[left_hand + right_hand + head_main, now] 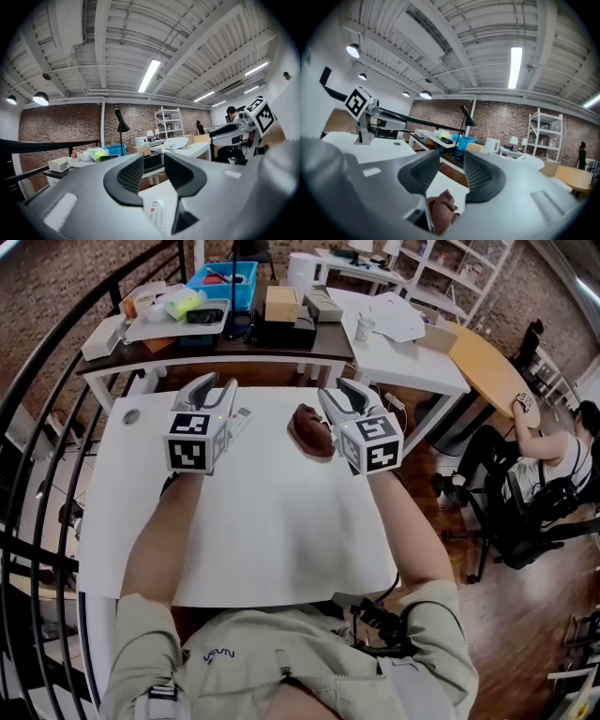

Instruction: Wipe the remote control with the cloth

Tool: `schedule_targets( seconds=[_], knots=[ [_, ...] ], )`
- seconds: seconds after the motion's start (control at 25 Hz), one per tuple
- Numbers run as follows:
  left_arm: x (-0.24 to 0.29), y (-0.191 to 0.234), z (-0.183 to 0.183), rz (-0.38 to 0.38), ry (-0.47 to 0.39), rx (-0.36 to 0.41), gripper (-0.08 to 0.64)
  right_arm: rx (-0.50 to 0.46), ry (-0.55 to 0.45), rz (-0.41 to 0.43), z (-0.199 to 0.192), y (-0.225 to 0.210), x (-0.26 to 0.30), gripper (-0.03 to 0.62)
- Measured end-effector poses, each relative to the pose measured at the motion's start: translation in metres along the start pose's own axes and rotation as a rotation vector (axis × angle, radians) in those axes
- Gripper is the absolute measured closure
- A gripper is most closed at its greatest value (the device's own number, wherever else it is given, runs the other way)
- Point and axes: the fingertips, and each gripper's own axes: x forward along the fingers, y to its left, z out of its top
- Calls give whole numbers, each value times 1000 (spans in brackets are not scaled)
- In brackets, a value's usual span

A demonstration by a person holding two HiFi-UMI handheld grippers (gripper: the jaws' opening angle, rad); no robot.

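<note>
A white remote control (240, 421) lies on the white table (272, 521), mostly hidden under my left gripper (216, 387). In the left gripper view the remote control (157, 213) shows below the left gripper (153, 173), whose jaws stand apart with nothing between them. A crumpled brown cloth (311, 430) lies to the remote's right. My right gripper (339, 393) hovers beside and over it. In the right gripper view the cloth (440, 211) lies beneath the right gripper (452, 171), which also gapes with nothing in it. Both grippers point level toward the table's far edge.
Behind the table stands a cluttered dark desk with a blue bin (223, 282) and a cardboard box (280, 304). A second white table (403, 343) is at the back right. A black railing (56, 362) curves along the left. A person (553, 460) sits at the right.
</note>
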Motion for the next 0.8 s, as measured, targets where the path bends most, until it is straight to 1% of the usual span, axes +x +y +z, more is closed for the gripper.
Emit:
schedule_targets(
  seconds=[0.12,0.2,0.44,0.6,0.8],
  knots=[
    [18,5,-19,-14,56,0,385,18,31,-1,-11,-3,14,423],
    [27,7,-31,-26,85,-11,352,22,55,1,-20,-4,22,402],
    [41,11,-74,-48,170,-85,286,36,130,8,-49,-7,39,378],
    [49,10,-107,-68,250,-92,248,45,189,25,-71,-6,47,356],
    [56,0,-147,-129,374,-88,207,59,257,56,-97,-2,55,338]
  ],
)
